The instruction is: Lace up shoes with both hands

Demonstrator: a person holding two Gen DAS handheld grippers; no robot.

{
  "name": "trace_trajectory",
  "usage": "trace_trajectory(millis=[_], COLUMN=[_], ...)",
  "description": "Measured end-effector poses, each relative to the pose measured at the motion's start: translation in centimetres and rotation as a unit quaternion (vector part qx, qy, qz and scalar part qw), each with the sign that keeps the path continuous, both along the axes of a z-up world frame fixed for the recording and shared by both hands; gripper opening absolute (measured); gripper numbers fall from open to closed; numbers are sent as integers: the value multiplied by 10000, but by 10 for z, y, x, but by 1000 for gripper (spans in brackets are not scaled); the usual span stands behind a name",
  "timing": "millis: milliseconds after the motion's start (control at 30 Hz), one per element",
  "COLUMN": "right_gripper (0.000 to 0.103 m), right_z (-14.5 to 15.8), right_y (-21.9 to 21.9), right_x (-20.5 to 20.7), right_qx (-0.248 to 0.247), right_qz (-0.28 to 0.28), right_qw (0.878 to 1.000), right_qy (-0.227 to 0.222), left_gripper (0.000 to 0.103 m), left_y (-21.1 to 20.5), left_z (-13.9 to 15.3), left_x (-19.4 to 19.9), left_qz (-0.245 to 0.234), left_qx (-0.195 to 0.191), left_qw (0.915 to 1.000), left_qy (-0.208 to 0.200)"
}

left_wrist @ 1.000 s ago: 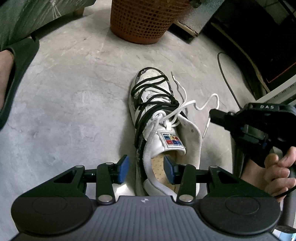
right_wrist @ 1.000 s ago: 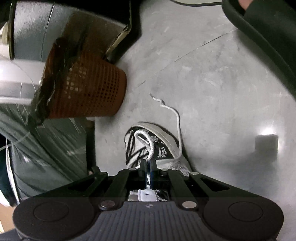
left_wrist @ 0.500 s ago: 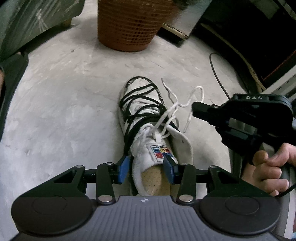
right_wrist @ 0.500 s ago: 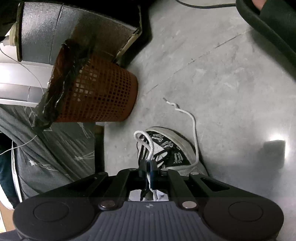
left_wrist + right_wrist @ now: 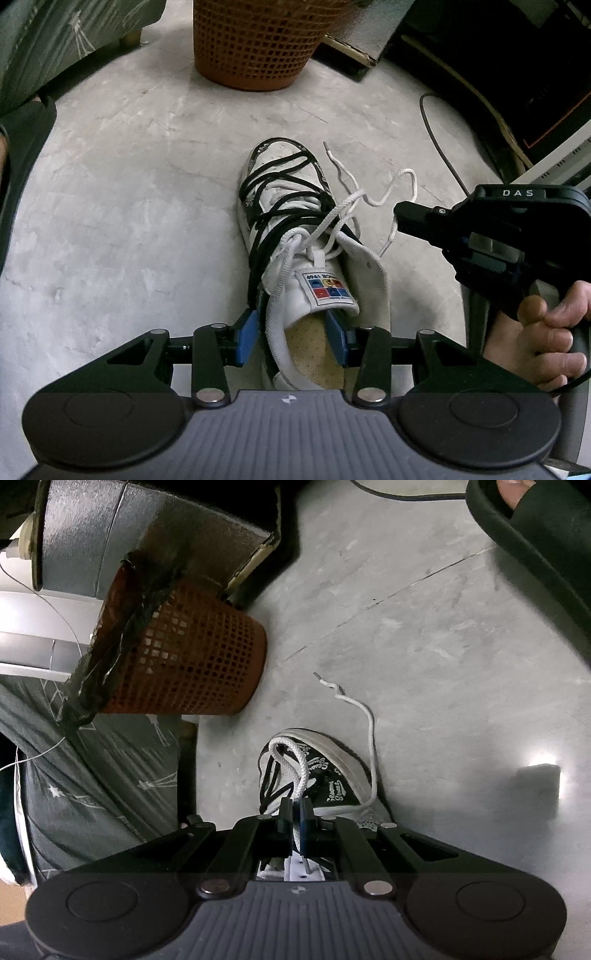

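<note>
A white sneaker (image 5: 288,192) with black straps lies on the concrete floor, toe pointing away. My left gripper (image 5: 291,338) is open at the shoe's heel end. One blue pad (image 5: 247,336) is outside the left collar, the other sits inside the opening under the tongue. My right gripper (image 5: 400,218) hovers to the right of the shoe, shut on the white lace (image 5: 332,221). In the right wrist view the lace (image 5: 299,771) loops up from between that gripper's (image 5: 296,812) closed fingers, above the shoe (image 5: 332,775). A loose lace end (image 5: 369,731) trails onto the floor.
An orange mesh basket (image 5: 258,44) stands beyond the shoe's toe. A black cable (image 5: 436,140) and dark furniture are at the right. A person's hand (image 5: 535,332) grips the right tool. A dark slipper (image 5: 535,554) and green patterned fabric (image 5: 55,44) border the floor.
My left gripper has come forward over the shoe's heel, so its pads now straddle the collar and tongue. The right gripper keeps the lace pinched and has hardly shifted.
</note>
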State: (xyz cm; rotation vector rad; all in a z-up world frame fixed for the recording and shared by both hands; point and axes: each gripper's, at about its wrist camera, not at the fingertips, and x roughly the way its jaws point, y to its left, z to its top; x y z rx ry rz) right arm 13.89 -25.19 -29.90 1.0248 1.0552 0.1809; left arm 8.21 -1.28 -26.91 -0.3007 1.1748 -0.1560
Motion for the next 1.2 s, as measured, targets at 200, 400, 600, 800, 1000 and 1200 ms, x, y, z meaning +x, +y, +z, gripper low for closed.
trace_trajectory(millis=[200,400,600,800,1000,1200], right_gripper=[4,4,4,4,4,4], right_z=[2,1,0,0,-3,-4], right_y=[2,7,6,5,3,9], right_x=[0,0,-2,-5,-11,-10], right_qx=[8,8,-27,-88,-80,-86], right_qz=[6,109,70,136,108,251], right_qw=[10000,9999,10000,9998,9998,9995], right_qy=[-30,-1,47,100,167,175], left_gripper=[45,45,45,45,45,45], left_y=[2,2,1,1,0,-1], left_z=[-1,-1,0,0,1,1], left_x=[-2,-1,-4,-4,-3,-3], left_qz=[30,43,17,23,-16,1], left_qx=[-24,-39,-49,-60,-66,-77], left_qw=[10000,10000,10000,10000,10000,10000], left_qy=[35,36,11,10,2,-7])
